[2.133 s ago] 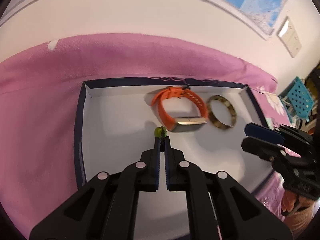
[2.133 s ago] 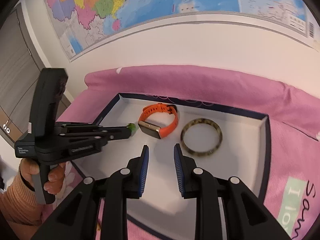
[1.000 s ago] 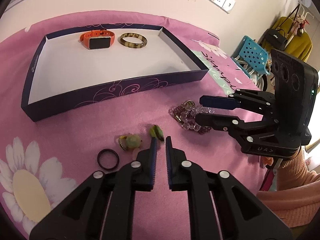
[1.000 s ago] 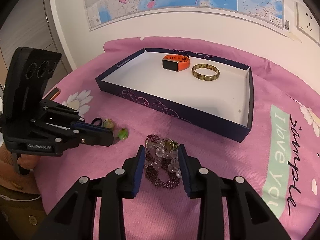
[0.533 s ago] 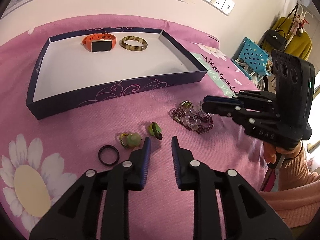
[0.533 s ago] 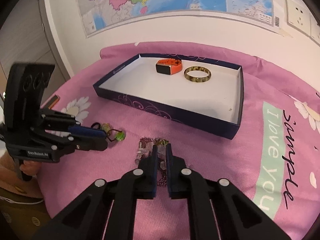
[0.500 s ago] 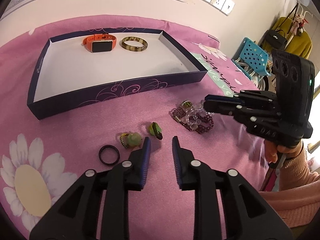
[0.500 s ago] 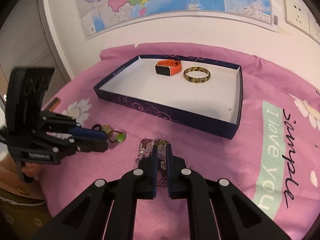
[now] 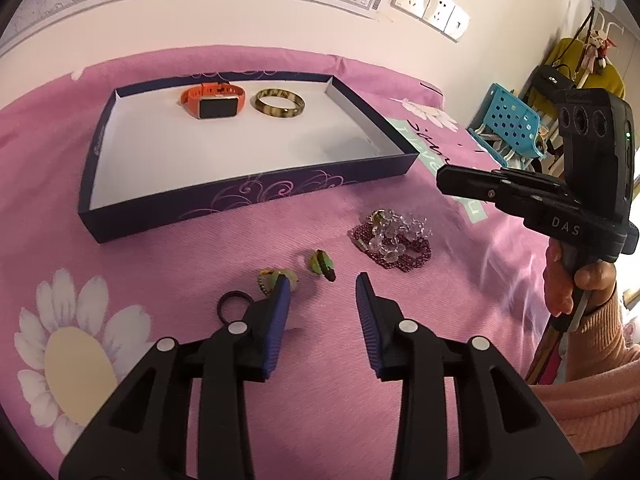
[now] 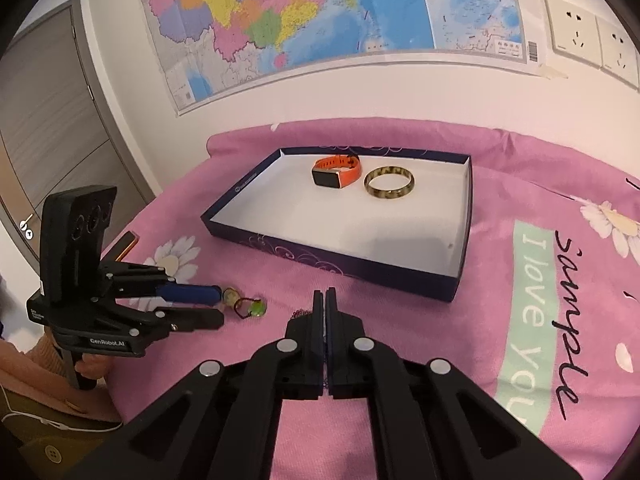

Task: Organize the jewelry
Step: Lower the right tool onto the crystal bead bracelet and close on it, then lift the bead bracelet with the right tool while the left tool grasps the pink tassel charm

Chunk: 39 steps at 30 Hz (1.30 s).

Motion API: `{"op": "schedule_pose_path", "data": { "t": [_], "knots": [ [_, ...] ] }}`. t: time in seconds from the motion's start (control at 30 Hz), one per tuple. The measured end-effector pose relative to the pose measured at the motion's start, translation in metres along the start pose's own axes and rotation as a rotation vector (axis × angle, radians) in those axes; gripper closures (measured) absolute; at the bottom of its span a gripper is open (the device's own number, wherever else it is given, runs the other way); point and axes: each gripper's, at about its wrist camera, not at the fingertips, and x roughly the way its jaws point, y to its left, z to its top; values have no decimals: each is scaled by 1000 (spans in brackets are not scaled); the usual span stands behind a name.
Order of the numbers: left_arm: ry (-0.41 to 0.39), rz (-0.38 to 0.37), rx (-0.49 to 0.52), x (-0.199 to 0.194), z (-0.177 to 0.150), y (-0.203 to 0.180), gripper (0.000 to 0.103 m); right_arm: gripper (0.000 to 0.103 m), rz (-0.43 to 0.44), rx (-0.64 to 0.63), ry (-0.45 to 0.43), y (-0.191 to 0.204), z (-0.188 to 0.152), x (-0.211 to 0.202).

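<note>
My left gripper (image 9: 324,280) is open and its jaws are still widening; a small green ring (image 9: 320,264) lies on the pink cloth just ahead of the tips, touched by neither. A second green-stone ring (image 9: 276,278) and a black ring (image 9: 234,304) lie beside the left finger. My right gripper (image 9: 440,178) is shut, raised above a heap of clear and purple beaded bracelets (image 9: 394,238); I see nothing between its jaws. The dark blue box (image 9: 248,200) holds an orange watch (image 9: 212,102) and a mottled bangle (image 9: 280,103). The right wrist view shows both grippers (image 10: 325,296) (image 10: 218,306).
The cloth (image 9: 160,264) has daisy prints and green lettering. A blue plastic basket (image 9: 508,124) and hanging bags stand off to the right. A wall with sockets and a map runs behind the box. A hand (image 9: 576,280) in an orange sleeve holds the right gripper.
The left jaws have spread apart behind the green ring on the cloth. The right jaws closed at the beaded bracelets and lifted away; the bracelets still lie on the cloth.
</note>
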Motion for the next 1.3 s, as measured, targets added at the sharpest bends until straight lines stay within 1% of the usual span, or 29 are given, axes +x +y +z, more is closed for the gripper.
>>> {"op": "schedule_pose_path", "data": {
  "t": [0.03, 0.07, 0.1, 0.13, 0.23, 0.33, 0.4, 0.43, 0.47, 0.53, 0.73, 0.77, 0.8, 0.9, 1.0, 1.07, 1.1, 1.13, 1.17, 1.23, 1.3],
  "knots": [
    [-3, 5, 2, -1, -1, 0, 67, 94, -9, -3, 15, 1, -1, 3],
    [-7, 10, 3, -2, -2, 1, 67, 79, -14, -8, 22, 2, -3, 6],
    [-8, 9, 2, -3, -2, 2, 66, 73, -18, -17, 25, 4, -5, 9],
    [-10, 12, 0, -5, -4, 3, 66, 71, -13, -27, 40, 5, -6, 14],
    [-10, 27, -4, -6, -6, 6, 66, 70, -26, -50, 71, 10, -10, 26],
    [-11, 32, -10, -9, -8, 10, 62, 70, -51, -78, 93, 13, -12, 35],
    [-14, 41, -7, -11, -10, 12, 61, 70, -61, -84, 106, 12, -13, 39],
    [-14, 42, -5, -11, -11, 12, 61, 73, -63, -87, 113, 11, -14, 40],
    [-14, 43, -3, -12, -12, 12, 61, 85, -68, -90, 116, 11, -15, 40],
    [-12, 47, -1, -12, -12, 14, 61, 93, -72, -87, 113, 9, -15, 38],
    [-21, 58, 20, -15, -15, 12, 60, 95, -63, -62, 55, 5, -9, 18],
    [-22, 59, 20, -17, -15, 13, 60, 100, -59, -59, 45, 5, -7, 15],
    [-24, 60, 18, -18, -15, 13, 60, 103, -50, -53, 33, 4, -5, 10],
    [-30, 57, 16, -22, -17, 14, 60, 103, -16, -34, -13, 3, 2, -4],
    [-23, 54, 26, -21, -19, 12, 61, 103, -14, -33, -24, 3, 7, -8],
    [-17, 49, 41, -19, -21, 9, 62, 98, -14, -26, 3, 1, 5, -1],
    [-12, 46, 51, -17, -21, 7, 62, 93, -29, -31, 18, 1, 4, 4],
    [-8, 46, 57, -16, -22, 6, 62, 75, -39, -32, 30, 1, 3, 8],
    [-6, 44, 60, -15, -23, 6, 62, 62, -39, -32, 42, 1, 1, 14],
    [2, 36, 65, -12, -24, 4, 62, 62, -43, -32, 73, -1, -3, 27],
    [8, 33, 70, -10, -24, 3, 62, 62, -47, -37, 84, -1, -5, 34]
  ]
}}
